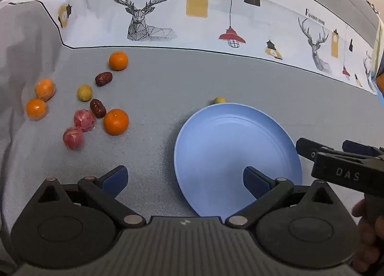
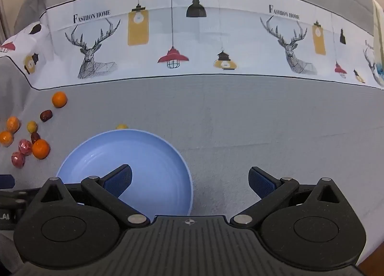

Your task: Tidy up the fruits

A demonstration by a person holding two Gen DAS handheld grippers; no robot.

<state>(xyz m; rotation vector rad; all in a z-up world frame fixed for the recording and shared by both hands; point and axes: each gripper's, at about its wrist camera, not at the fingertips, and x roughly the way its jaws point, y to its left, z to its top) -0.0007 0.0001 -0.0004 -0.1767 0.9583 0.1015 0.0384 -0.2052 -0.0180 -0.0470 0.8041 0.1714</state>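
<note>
- Spreading wide, the jaws of the left gripper [image 1: 184, 180] are seen with nothing between them; one blue-padded finger is held over the grey cloth-covered bench [image 1: 148, 113], the other over the near part of the round, shallow light-blue plate [image 1: 237, 132].
- The jaws of the right gripper [image 2: 189, 180] are likewise held wide apart and nothing is gripped; its left finger is seen over the plate [image 2: 124, 153], its right one over bare cloth.
- No fruit is seen on the plate.
- The fruits are scattered on the bench to the left of the plate: four oranges, among them a smooth round orange [image 1: 116, 121] nearest the plate, two pink wrapped balls, two dark red oblong dates and a small yellow-green fruit [image 1: 84, 92].
- Another small yellow fruit [image 1: 219, 100] is partly hidden just behind the plate's far rim.
</note>
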